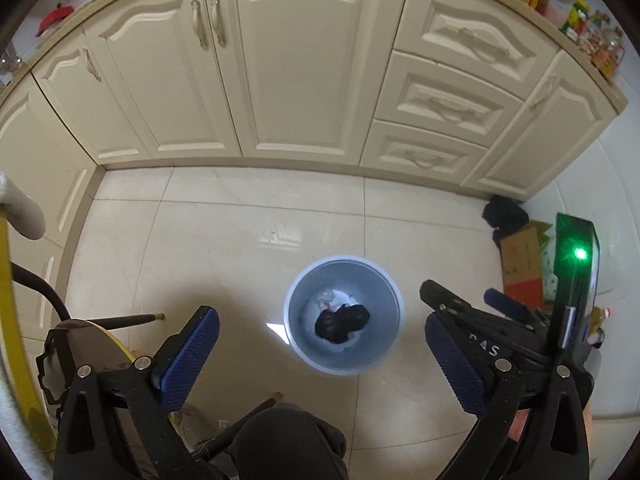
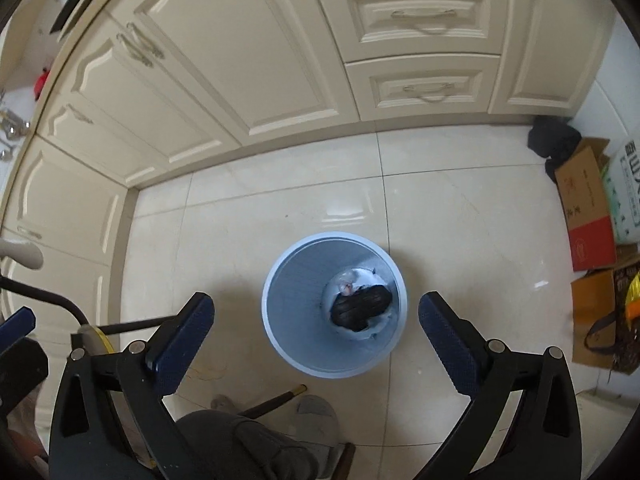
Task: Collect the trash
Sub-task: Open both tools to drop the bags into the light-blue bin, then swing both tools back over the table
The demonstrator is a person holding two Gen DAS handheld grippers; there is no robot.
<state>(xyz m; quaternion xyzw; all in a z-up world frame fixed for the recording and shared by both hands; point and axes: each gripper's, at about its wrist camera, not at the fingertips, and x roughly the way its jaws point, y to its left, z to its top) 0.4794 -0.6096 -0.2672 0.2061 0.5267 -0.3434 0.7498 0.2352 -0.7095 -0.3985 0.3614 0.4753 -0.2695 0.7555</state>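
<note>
Both grippers hang above the floor, pointing steeply down. The left gripper (image 1: 320, 356) has its blue pads spread as wide as they go, and nothing sits between them. The right gripper (image 2: 316, 340) is just as wide apart and just as empty; from the left wrist view it shows just to the right of the left one, with a green light glowing on its body.

Straight below and between each pair of fingers stands a pale blue trash bin (image 1: 294, 300) on the glossy cream floor tiles (image 1: 224, 240). Down at its bottom lies a dark, crumpled piece of trash (image 1: 342, 322) on top of some white paper scraps (image 1: 332, 298).

Nearer the person, a dark-trousered knee (image 1: 286, 440) and a grey slipper (image 2: 316, 410) show, with thin chair legs (image 1: 128, 319) beside them. Beyond the bin runs a row of cream cabinets (image 1: 304, 64) with drawers. Off to the right, cardboard boxes (image 2: 586, 204) and a black bundle (image 2: 554, 138) sit against the wall.
</note>
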